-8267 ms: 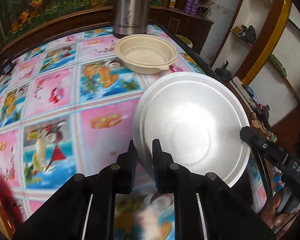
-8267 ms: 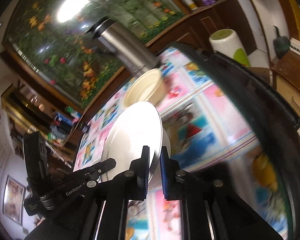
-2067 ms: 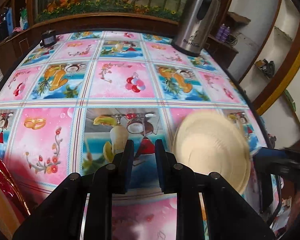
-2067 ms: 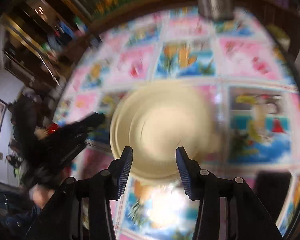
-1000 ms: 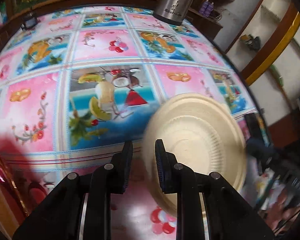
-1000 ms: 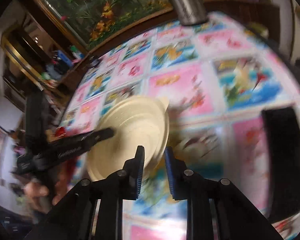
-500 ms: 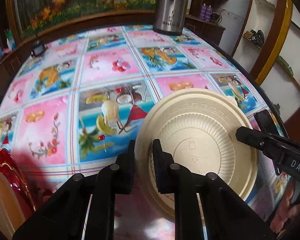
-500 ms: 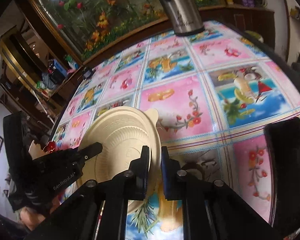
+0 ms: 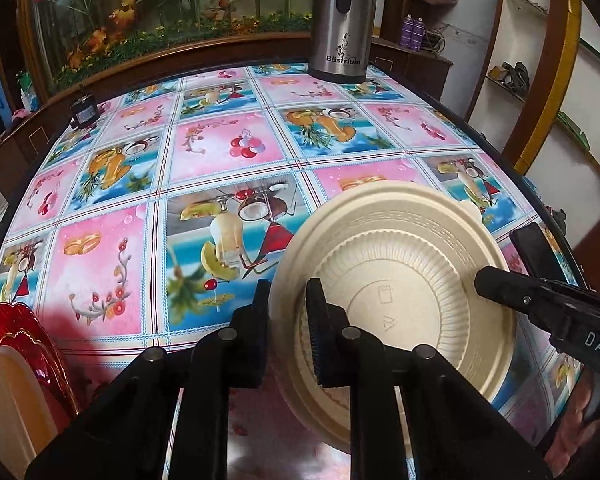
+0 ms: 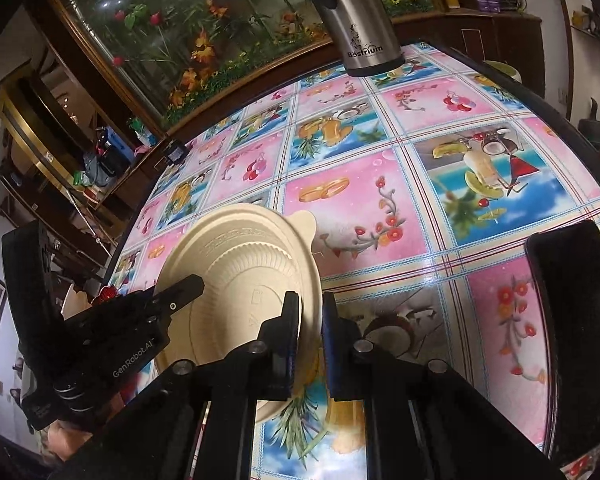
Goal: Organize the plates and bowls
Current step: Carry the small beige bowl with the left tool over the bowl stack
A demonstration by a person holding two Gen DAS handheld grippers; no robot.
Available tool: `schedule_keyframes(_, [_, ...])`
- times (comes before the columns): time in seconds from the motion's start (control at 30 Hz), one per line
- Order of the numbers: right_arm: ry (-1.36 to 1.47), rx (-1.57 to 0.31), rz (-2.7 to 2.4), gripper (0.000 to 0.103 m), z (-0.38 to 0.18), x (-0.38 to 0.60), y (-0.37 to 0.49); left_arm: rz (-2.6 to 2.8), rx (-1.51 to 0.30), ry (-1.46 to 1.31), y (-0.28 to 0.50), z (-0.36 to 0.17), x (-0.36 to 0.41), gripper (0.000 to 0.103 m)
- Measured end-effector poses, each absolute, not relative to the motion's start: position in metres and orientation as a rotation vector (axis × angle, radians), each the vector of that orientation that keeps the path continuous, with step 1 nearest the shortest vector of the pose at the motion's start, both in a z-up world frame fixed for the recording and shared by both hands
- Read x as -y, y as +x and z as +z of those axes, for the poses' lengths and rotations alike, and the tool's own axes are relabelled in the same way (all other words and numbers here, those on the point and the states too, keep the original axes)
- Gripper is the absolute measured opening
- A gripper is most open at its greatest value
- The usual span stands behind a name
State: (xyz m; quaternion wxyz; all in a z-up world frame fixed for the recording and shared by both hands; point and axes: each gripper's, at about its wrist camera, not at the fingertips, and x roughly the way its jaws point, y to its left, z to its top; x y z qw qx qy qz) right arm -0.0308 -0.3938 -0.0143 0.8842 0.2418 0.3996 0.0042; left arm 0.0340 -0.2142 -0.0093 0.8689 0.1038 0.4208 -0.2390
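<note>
Held above the near right part of the table (image 9: 228, 152), bowl (image 9: 404, 272) tilted bottom-up between both grippers: left gripper (image 9: 288, 320) clamped on its left rim, right gripper (image 10: 310, 332) clamped on its right rim, rack (image 9: 24, 364) at near left.

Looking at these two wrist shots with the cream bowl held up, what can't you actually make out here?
- Cream bowl: its inside, both views; it faces bottom-out.
- Left gripper and right gripper: pad contact on the rim, hidden by the fingers.
- Red plate: cut off at the left wrist view's edge.
- Bowl's embossed marks: too small.
</note>
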Motion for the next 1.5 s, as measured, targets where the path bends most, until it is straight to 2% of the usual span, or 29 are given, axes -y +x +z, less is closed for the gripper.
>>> schedule_keyframes(0.93, [0.479, -0.824, 0.018, 0.011, -0.005, 0.383, -0.028, -0.442, -0.820, 0.200, 0.033, 0.000, 0.207, 0.016])
schedule_keyframes(1.5, [0.451, -0.724, 0.039, 0.012, 0.041, 0.372, -0.075, -0.434, -0.723, 0.188, -0.009, 0.042, 0.193, 0.018])
